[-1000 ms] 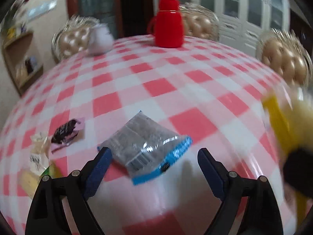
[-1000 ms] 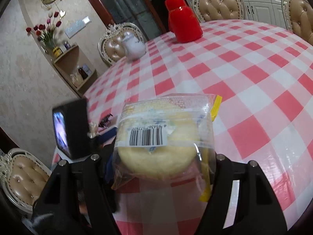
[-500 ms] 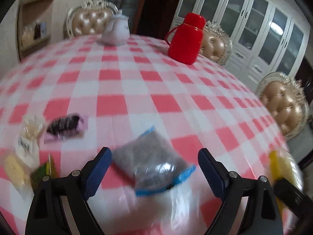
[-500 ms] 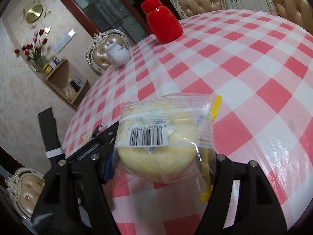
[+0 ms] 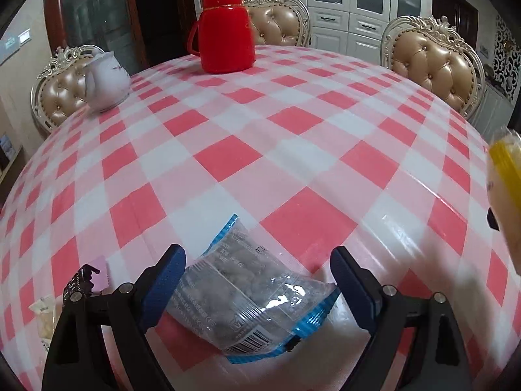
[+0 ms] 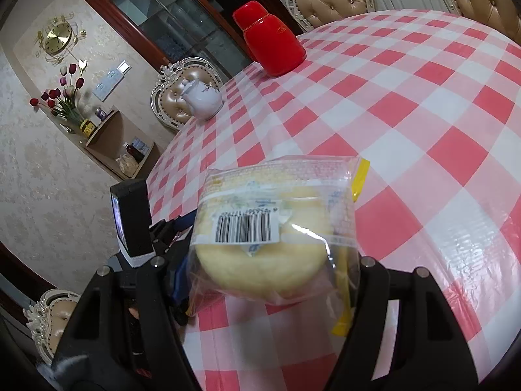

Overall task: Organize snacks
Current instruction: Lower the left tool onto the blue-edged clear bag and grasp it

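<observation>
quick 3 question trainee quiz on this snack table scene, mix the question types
1. True or false: the right tongs are shut on the bagged round cake.
2. The blue-edged snack packet between the open left tongs is: A) lifted off the table B) lying on the checked tablecloth C) inside a basket.
3. Fill in: the white teapot stands to the ___ of the red thermos in the left wrist view.

Key: 1 true; 2 B; 3 left

The tabletop (image 5: 293, 120), covered in red-and-white check, carries a red flask (image 5: 226, 29) and white teapot (image 5: 105, 79) at its far edge, a blue-edged snack packet (image 5: 247, 296) near, small packets (image 5: 88, 282) left.
</observation>
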A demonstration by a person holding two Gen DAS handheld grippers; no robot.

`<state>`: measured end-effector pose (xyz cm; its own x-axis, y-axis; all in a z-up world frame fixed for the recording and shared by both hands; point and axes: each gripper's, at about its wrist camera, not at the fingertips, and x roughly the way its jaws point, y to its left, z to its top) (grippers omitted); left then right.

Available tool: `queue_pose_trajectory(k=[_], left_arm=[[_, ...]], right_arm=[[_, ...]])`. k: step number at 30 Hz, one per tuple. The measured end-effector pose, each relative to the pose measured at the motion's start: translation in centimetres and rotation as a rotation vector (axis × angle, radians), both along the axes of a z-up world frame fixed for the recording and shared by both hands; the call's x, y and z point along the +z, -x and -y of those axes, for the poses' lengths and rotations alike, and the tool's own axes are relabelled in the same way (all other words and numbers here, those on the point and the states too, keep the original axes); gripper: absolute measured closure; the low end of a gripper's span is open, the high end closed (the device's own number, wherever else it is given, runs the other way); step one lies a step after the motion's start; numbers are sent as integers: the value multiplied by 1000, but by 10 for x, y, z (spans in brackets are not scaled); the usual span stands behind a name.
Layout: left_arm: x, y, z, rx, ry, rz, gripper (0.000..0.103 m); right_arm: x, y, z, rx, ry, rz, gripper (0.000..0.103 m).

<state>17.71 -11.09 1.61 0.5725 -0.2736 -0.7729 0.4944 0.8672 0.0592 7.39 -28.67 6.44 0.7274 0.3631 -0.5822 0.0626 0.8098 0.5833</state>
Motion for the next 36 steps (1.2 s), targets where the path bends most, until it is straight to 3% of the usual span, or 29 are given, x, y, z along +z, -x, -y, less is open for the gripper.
queue_pose_trajectory(k=[3,7,10,11,12,13,15,18,20,22,23,24,26,27,28,29,31,36], left_arm=[[-2,8,3,22,-27,25,24],[-3,19,0,68,-51,39,27],[1,36,-4,117,-45,56,40],[3,42,-5,127,-47,67,49],[5,47,-5,143,-59,86,92],[8,54,-7,175,-85,121,94],[9,63,-15,180,-45,79,101],[16,83,-28,208,-19,124,101],[28,87,-48,237,77,125,95],[46,90,-86,301,264,95,47],[51,92,-98,340,324,95,8],[57,97,-116,410,423,105,0],[58,98,-117,449,486,47,0],[56,99,-111,467,470,35,0],[54,99,-103,478,434,33,0],[49,98,-86,473,345,19,0],[39,96,-58,416,230,-4,1],[11,91,-33,404,25,-28,22]], right_arm=[[-3,-2,-1,-3,10,-10,32],[-20,-12,-4,3,25,-69,32],[-32,-17,-5,14,5,-112,32],[-34,-18,-6,15,6,-118,32],[-34,-18,-7,16,13,-117,32],[-34,-17,-8,17,19,-113,32],[-33,-16,-12,22,34,-105,32],[-35,-14,-17,24,56,-97,32],[-39,-14,-19,20,72,-105,32],[-42,-14,-20,13,66,-118,32],[-43,-13,-19,12,58,-123,32],[-43,-13,-19,15,47,-123,32],[-42,-13,-20,21,48,-116,32],[-41,-12,-21,24,46,-113,32],[-40,-12,-21,28,40,-109,32],[-40,-11,-21,30,36,-108,32],[-40,-11,-21,32,31,-109,32],[-37,-9,-23,40,29,-101,32]])
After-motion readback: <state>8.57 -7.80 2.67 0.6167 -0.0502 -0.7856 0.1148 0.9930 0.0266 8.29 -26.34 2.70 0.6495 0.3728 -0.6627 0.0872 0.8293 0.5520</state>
